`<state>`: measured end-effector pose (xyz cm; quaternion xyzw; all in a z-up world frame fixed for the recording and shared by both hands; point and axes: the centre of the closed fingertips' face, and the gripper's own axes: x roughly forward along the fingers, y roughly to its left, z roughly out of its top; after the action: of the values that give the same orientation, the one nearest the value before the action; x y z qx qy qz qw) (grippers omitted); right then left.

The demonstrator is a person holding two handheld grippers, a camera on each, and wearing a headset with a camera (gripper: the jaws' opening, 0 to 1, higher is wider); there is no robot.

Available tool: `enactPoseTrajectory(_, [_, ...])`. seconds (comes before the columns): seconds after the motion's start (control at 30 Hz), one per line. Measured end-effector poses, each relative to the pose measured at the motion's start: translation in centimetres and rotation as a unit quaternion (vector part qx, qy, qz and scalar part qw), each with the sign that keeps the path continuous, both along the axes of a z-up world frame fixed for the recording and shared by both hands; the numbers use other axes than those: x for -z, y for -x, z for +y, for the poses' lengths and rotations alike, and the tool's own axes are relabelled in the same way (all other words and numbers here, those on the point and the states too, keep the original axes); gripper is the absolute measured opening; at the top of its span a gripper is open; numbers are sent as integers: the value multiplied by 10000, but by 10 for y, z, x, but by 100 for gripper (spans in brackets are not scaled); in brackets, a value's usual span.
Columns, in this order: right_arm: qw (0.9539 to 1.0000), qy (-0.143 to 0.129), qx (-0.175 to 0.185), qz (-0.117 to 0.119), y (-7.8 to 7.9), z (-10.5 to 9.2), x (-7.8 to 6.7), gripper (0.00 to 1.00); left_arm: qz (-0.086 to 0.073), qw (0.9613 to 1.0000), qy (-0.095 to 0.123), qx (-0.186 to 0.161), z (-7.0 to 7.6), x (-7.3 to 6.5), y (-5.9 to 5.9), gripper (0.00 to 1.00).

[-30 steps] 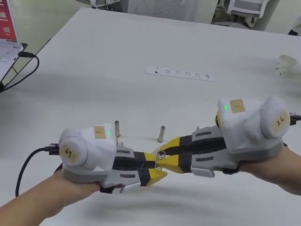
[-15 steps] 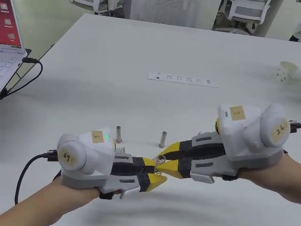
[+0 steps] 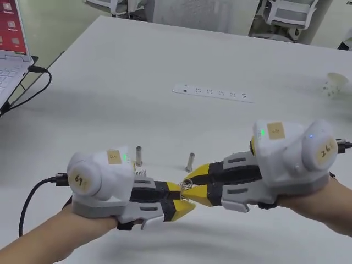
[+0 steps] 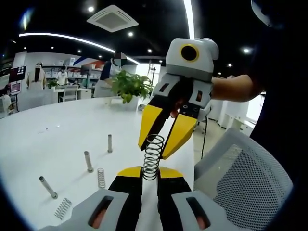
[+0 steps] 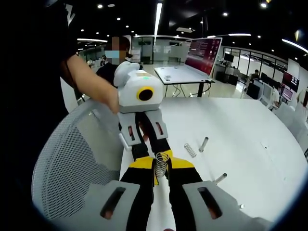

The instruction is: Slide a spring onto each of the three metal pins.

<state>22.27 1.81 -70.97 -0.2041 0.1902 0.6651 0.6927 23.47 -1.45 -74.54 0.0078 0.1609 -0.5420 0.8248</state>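
A small metal spring (image 3: 187, 185) (image 4: 151, 158) (image 5: 162, 165) is held above the white table (image 3: 165, 60) between the two grippers, which meet tip to tip. My left gripper (image 3: 185, 201) (image 4: 149, 172) is shut on one end and my right gripper (image 3: 190, 184) (image 5: 161, 166) is shut on the other. Two upright metal pins (image 3: 138, 155) (image 3: 190, 161) stand just beyond the tips. The left gripper view has three pins (image 4: 109, 143) (image 4: 88, 161) (image 4: 47, 186), a loose spring standing (image 4: 101, 177) and another lying (image 4: 62, 208).
A white power strip (image 3: 213, 92) lies across the middle of the table. A laptop (image 3: 8, 49) and its cable (image 3: 33, 82) sit at the left edge, a paper cup (image 3: 334, 82) at the far right. Office chairs (image 3: 286, 14) line the far side.
The grippers stay tip to tip with the spring between them. They have drifted slightly nearer the pins. The whole scene's shift comes from the head camera.
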Motion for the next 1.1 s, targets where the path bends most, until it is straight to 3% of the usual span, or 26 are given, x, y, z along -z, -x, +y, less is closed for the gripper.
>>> enactPoseTrajectory(0.3, [10000,-39,65,-31,-1,2,-1,8,77,9999,43,-115,2,0,-2,4])
enactPoseTrajectory(0.57, [9999,-68,130,-72,-6,2,-3,8,149,9998,-27,-161,5,3,-3,11])
enactPoseTrajectory(1.0, [9998,-65,176,-77,-7,0,-1,8,138,9992,-46,-374,13,4,-8,26])
enactPoseTrajectory(1.1, [9997,-54,193,-102,-7,-1,-1,8,61,9988,-104,-468,17,5,-10,32])
